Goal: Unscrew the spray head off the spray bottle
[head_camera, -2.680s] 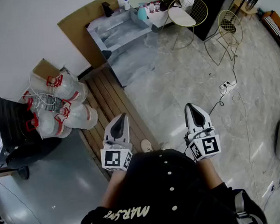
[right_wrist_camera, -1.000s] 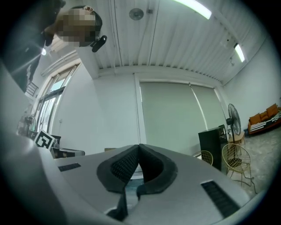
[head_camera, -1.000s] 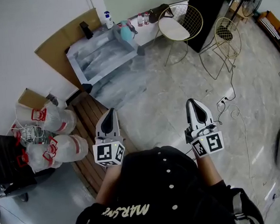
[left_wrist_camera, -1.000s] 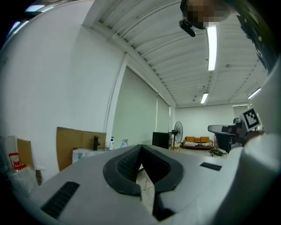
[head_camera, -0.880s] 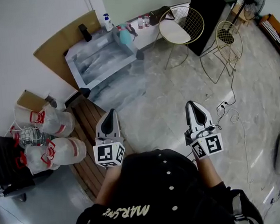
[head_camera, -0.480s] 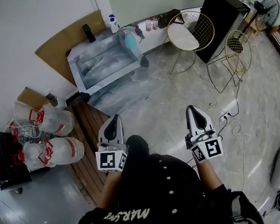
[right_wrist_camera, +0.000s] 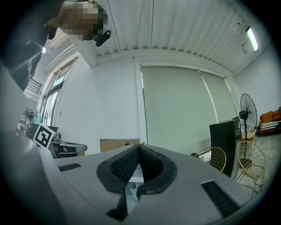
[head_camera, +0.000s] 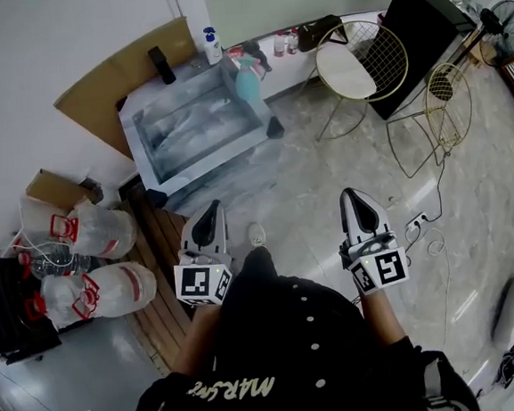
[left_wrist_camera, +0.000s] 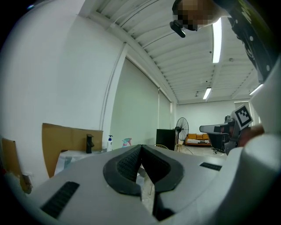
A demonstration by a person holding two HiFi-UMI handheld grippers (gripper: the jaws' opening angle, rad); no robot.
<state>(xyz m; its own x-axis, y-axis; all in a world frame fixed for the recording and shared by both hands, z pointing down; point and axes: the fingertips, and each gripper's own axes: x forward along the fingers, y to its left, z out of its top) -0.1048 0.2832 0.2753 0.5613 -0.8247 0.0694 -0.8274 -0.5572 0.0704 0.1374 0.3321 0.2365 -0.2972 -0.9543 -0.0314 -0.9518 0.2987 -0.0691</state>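
The right gripper (right_wrist_camera: 138,146) has its fingers (right_wrist_camera: 124,168) closed together, empty.

Seen from above, a person in a black top (head_camera: 292,349) holds both arms forward, with the bare forearms (head_camera: 197,335) reaching out from the body. The left gripper (head_camera: 213,209) sits at ten o'clock of the black top and the right gripper (head_camera: 351,195) at two o'clock, well apart, both noses aimed toward twelve o'clock and roughly level. Each carries its marker cube (head_camera: 199,284) nearest the wrist. On both grippers the dark ribbed pads (left_wrist_camera: 127,165) meet at the tips with nothing between them
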